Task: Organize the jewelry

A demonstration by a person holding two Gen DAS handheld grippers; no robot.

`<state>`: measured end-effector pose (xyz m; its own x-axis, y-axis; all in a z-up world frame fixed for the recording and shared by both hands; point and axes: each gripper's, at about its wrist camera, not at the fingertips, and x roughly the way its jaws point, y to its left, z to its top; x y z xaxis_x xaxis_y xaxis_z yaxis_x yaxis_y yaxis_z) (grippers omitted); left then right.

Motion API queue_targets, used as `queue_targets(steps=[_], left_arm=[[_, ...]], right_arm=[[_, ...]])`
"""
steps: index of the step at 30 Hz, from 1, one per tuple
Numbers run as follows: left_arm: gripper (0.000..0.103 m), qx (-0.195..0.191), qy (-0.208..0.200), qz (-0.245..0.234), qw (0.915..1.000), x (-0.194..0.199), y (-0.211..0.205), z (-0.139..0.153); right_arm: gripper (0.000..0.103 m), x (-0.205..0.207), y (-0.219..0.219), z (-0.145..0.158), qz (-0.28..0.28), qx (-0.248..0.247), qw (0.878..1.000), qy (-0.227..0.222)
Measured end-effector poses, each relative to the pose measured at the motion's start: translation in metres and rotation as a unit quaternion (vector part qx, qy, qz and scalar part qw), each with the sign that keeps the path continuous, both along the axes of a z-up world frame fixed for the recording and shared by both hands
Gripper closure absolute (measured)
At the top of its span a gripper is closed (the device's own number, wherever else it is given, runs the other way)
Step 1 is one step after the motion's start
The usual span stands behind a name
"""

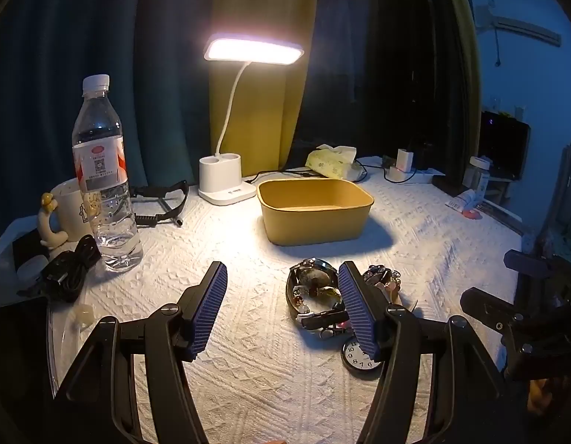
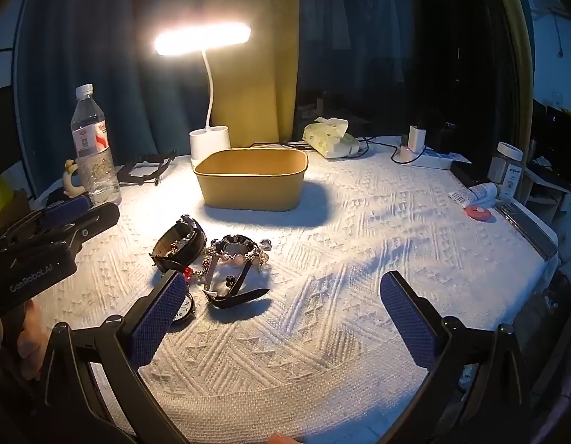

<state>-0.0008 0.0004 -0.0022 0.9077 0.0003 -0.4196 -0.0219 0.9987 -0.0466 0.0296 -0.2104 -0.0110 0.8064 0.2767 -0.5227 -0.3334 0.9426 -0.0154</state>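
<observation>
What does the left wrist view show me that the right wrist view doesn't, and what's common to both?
Only the left wrist view: the face of the pocket watch and a white mug behind the water bottle. Only the right wrist view: a white-lidded jar at the far right, and the two watches' open straps seen clearly. Both: the empty yellow box, the lit desk lamp, the tissue pack, and both grippers open.

Your left tongs (image 1: 281, 309) are spread wide, blue ridged pads (image 1: 207, 310) facing each other with nothing between them. Your right tongs (image 2: 285, 322) gape just as wide, also gripping nothing. Both point forward and slightly down, side by side, the left tongs sitting close off the right tongs' left side.
</observation>
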Motion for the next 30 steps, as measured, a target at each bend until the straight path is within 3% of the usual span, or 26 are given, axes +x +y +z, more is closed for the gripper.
queue_targets(steps=[30], left_arm=[[0.037, 0.002, 0.001, 0.000, 1.0000, 0.0004, -0.0020, 0.0020]], right_arm=[[0.000, -0.0036, -0.0012, 0.0023, -0.003, 0.004, 1.000, 0.001]])
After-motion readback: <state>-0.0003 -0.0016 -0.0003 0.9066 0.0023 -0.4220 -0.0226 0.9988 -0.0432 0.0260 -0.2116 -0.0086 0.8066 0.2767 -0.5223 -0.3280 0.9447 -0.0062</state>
